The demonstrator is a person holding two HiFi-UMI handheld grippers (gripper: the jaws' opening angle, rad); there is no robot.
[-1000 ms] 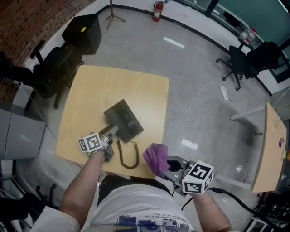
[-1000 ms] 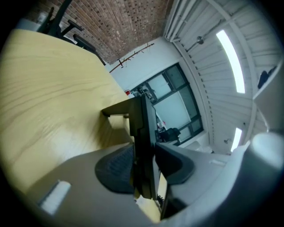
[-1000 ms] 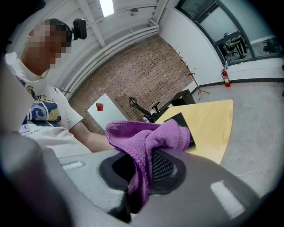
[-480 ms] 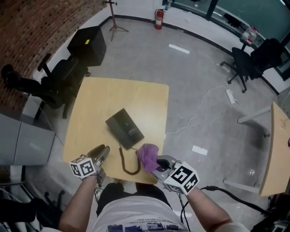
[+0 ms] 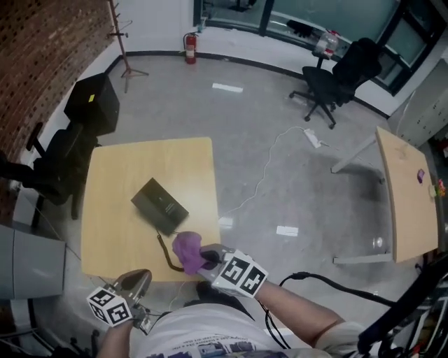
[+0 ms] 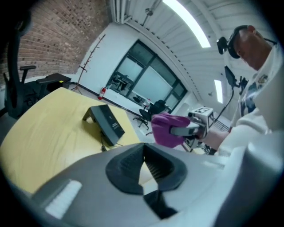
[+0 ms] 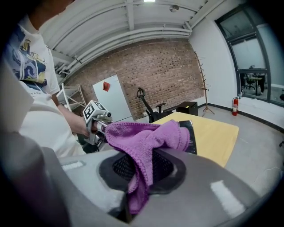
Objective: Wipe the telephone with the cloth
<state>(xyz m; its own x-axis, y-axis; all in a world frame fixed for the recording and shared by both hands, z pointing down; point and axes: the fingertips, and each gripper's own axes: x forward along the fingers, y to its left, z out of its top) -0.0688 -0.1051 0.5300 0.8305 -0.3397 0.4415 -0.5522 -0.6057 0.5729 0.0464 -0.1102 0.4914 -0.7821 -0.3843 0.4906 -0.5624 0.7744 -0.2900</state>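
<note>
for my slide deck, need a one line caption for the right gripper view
Right gripper, jaws shut on a purple cloth, facing the black telephone on the yellow table.

A pale wooden worktop [image 5: 119,175] stands on a glossy grey floor [image 5: 280,154] beside a brick wall [image 5: 42,42], with a black office chair [image 5: 344,70], a red fire extinguisher [image 5: 190,47] and dark-framed windows [image 5: 315,10] at the far side and another table [image 5: 406,189] at right.

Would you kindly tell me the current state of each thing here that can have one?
left gripper: jaws just closed, shut, nothing between them.
right gripper: shut on the cloth.
cloth: bunched, held in the right gripper, apart from the telephone.
telephone: lying on the table, touched by neither gripper.
cord: trailing toward the table's near edge.
</note>
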